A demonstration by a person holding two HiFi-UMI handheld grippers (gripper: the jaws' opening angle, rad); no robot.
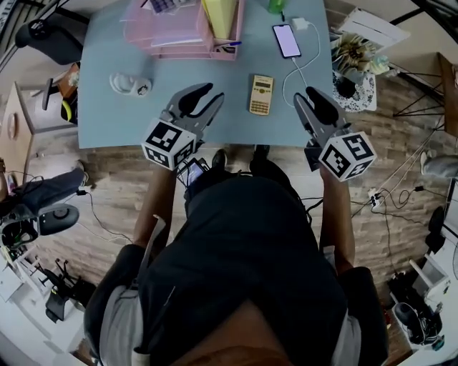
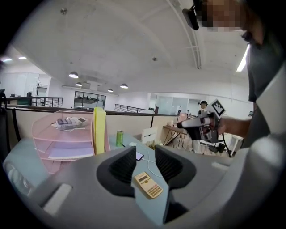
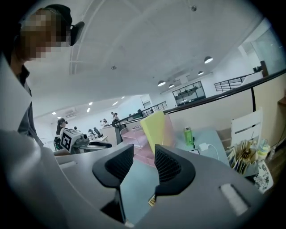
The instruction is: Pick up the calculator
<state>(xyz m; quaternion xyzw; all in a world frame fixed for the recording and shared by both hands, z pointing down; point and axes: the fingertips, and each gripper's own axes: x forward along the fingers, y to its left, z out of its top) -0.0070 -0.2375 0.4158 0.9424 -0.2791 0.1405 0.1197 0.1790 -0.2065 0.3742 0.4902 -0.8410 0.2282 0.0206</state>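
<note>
The yellow calculator [image 1: 261,94] lies flat on the light blue table [image 1: 114,114], near its front edge. My left gripper [image 1: 213,94] hovers open to the calculator's left, with nothing between its fingers. In the left gripper view the calculator [image 2: 148,184] shows through the gap of the open left gripper [image 2: 145,156], a little beyond the tips. My right gripper [image 1: 306,95] hangs open to the calculator's right. Only a corner of the calculator [image 3: 152,201] peeks past the right gripper [image 3: 144,154] in its own view.
A pink stacked tray [image 1: 179,32] with a yellow folder [image 1: 220,16] stands at the back, with a second, grey calculator [image 2: 69,122] on its top. A phone [image 1: 287,40] on a white charging cable [image 1: 300,71], a green can [image 2: 119,137] and a white object [image 1: 129,83] share the table.
</note>
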